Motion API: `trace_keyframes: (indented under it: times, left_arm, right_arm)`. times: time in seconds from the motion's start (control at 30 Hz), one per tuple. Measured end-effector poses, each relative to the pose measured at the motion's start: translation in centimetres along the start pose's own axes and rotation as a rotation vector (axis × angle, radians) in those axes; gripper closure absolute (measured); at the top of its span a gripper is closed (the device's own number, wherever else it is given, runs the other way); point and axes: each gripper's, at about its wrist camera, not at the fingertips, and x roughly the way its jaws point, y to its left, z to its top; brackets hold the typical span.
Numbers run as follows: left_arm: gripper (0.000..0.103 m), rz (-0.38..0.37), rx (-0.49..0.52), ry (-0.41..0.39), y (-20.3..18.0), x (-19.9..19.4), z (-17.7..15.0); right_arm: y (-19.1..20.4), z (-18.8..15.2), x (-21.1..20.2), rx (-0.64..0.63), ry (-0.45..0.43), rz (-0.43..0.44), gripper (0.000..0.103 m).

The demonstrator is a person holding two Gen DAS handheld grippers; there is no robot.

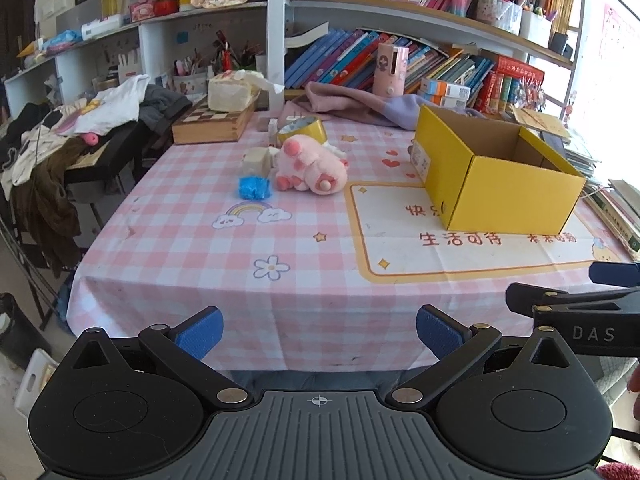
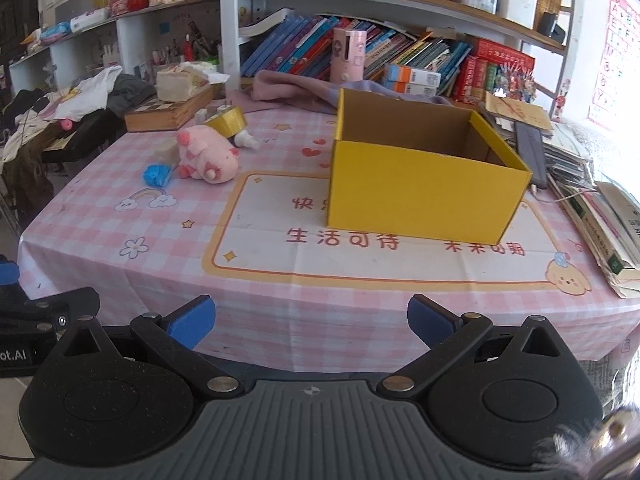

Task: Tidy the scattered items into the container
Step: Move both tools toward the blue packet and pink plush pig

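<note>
An open yellow cardboard box [image 1: 496, 184] [image 2: 416, 192] stands on the pink checked tablecloth, its inside bare as far as I see. Left of it lies a pink plush pig [image 1: 310, 166] [image 2: 208, 154]. A crumpled blue item [image 1: 254, 188] [image 2: 156, 174] and a beige block [image 1: 258, 160] [image 2: 166, 151] lie by the pig, and a yellow tape roll [image 1: 304, 128] [image 2: 228, 120] with a small white bottle [image 2: 246, 141] sits behind it. My left gripper [image 1: 319, 330] and right gripper [image 2: 311, 322] both hover open at the table's near edge, with nothing between their fingers.
A wooden chess box [image 1: 212, 122] with a tissue pack sits at the back left, and pink and lilac cloth [image 1: 360, 104] lies behind the yellow box. Stacked books [image 2: 600, 216] line the right edge. Clothes are heaped on a chair [image 1: 60, 136] to the left. Bookshelves fill the back.
</note>
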Motion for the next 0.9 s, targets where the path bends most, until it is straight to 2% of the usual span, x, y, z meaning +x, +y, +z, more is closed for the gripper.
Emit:
trace_keyframes:
  times: [0.3, 0.53, 0.73, 0.9]
  left_arm:
    - [0.0, -0.032, -0.047, -0.031, 2.2, -0.3, 0.1]
    - [0.0, 0.009, -0.068, -0.069, 3.5, 0.1, 0.9]
    - [0.001, 0.041, -0.123, -0.071, 5.3, 2.1, 2.2]
    - [0.001, 0.051, -0.123, -0.059, 6.1, 4.1, 3.9]
  right_arm:
    - [2.1, 1.2, 0.2, -0.041, -0.068, 0.092, 0.0]
    - [3.5, 3.2, 1.4, -0.067, -0.11, 0.153, 0.002]
    - [4.6, 5.0, 3.8, -0.096, -0.119, 0.185, 0.002]
    - [4.8, 7.6, 6.5, -0.081, -0.113, 0.208, 0.002]
